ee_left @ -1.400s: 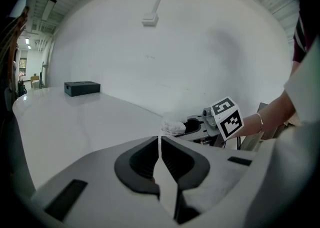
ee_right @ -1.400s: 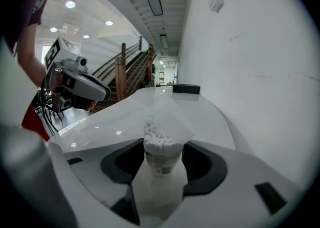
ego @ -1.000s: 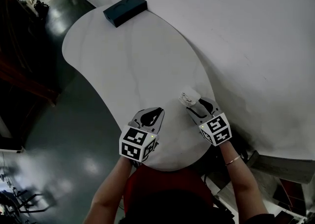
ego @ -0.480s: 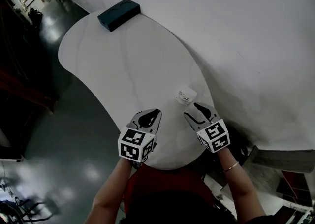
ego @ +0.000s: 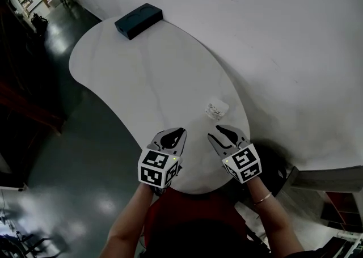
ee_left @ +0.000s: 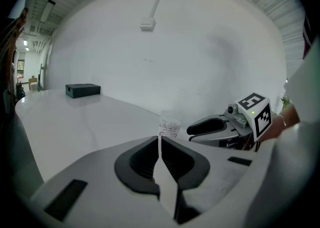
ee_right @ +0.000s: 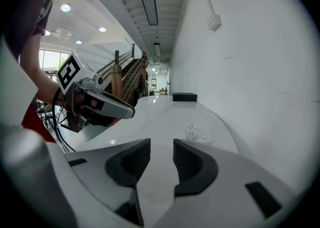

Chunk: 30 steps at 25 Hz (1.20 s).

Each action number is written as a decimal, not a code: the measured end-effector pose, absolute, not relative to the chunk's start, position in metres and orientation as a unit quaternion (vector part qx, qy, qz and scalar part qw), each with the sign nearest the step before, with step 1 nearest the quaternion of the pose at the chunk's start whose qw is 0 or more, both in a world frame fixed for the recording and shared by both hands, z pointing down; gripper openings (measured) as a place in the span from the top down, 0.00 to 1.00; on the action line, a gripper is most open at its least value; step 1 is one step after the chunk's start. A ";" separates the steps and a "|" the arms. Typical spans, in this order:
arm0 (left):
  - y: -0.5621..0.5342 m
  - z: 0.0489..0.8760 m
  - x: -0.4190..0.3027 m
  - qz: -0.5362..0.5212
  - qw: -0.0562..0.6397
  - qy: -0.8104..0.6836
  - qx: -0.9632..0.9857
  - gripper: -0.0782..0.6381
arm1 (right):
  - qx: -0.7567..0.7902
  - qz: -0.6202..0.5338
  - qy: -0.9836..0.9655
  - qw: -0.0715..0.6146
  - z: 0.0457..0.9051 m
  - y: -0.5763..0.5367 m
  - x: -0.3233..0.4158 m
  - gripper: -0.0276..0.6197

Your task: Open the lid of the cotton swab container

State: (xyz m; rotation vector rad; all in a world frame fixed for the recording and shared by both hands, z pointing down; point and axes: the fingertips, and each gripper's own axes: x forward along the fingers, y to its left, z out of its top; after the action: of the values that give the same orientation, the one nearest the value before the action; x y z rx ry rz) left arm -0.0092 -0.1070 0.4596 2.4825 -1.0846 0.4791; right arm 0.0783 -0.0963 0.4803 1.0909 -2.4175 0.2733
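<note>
The cotton swab container point(ego: 217, 109) is a small clear tub standing on the white table point(ego: 147, 75) near the wall; white swab tips show at its top point(ee_right: 197, 133). My right gripper point(ego: 218, 131) hovers just short of it, nearer the person. Its jaws are closing, a gap remains, and nothing is between them point(ee_right: 161, 147). My left gripper point(ego: 180, 132) hangs beside it to the left, jaws shut with nothing seen in them point(ee_left: 160, 144). In the left gripper view the container point(ee_left: 170, 126) stands straight ahead, with the right gripper point(ee_left: 215, 124) to its right.
A dark rectangular box point(ego: 138, 20) sits at the table's far end against the white wall point(ego: 272, 36). The table's curved edge drops to a dark glossy floor point(ego: 68, 138) on the left. The person's forearms reach in from below.
The right gripper has let go of the container and drawn back toward the person, its jaws narrowing. The container stays on the table. The left gripper barely moved.
</note>
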 end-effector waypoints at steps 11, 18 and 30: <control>-0.098 0.454 -0.037 0.163 0.188 -0.403 0.881 0.84 | 0.395 0.087 -0.887 0.221 0.460 -0.083 0.041 0.85; -0.090 0.447 -0.060 0.159 0.182 -0.409 0.880 0.84 | 0.396 0.082 -0.888 0.217 0.451 -0.075 0.020 0.89; -0.074 0.432 -0.077 0.141 0.168 -0.405 0.888 0.84 | 0.454 0.094 -0.867 0.183 0.431 -0.059 0.009 0.93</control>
State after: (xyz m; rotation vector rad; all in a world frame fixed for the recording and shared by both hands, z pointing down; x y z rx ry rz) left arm -0.0769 -0.0745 0.4318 2.5250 -1.1518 0.4007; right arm 0.0091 -0.0589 0.4315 1.2822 -2.4459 0.2642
